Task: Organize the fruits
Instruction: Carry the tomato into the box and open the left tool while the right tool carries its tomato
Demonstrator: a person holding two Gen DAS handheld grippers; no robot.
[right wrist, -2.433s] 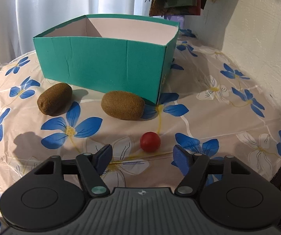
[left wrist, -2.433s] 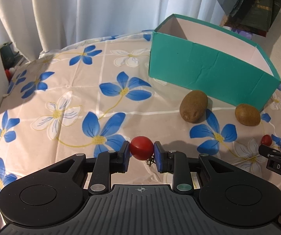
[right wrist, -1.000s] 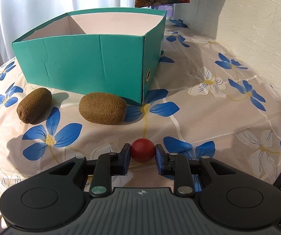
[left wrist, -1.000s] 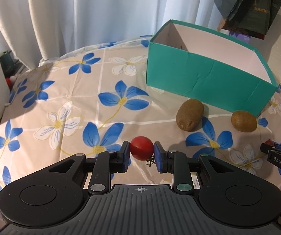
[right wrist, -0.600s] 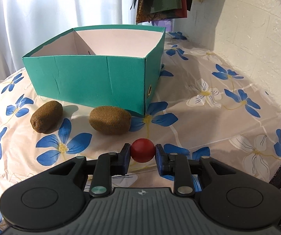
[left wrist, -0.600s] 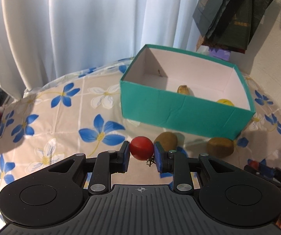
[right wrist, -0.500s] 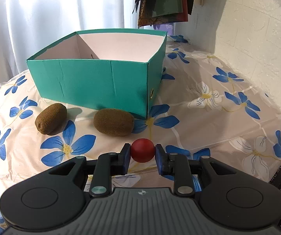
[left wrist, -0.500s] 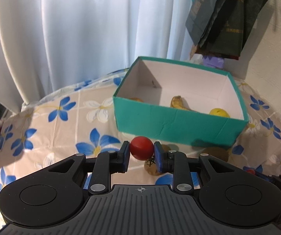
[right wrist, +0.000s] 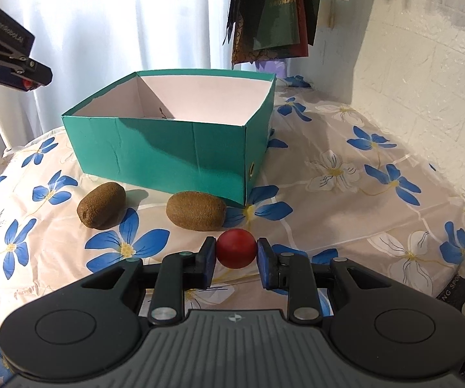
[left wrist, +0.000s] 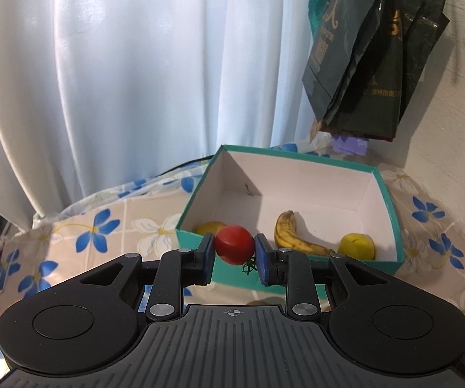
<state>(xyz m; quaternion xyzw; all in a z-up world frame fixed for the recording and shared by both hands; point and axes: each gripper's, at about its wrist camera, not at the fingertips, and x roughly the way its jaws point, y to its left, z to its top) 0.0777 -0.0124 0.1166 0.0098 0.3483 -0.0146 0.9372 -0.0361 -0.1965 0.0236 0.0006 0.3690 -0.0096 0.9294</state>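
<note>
Up goes the left gripper (left wrist: 234, 254) (clamped on its tomato (left wrist: 234, 248)) above the teal box (left wrist: 391, 213), right gripper (right wrist: 235, 256) gripping another tomato (right wrist: 236, 248).

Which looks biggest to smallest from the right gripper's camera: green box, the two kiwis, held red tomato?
1. green box
2. the two kiwis, about alike
3. red tomato, though nearest the camera
</note>
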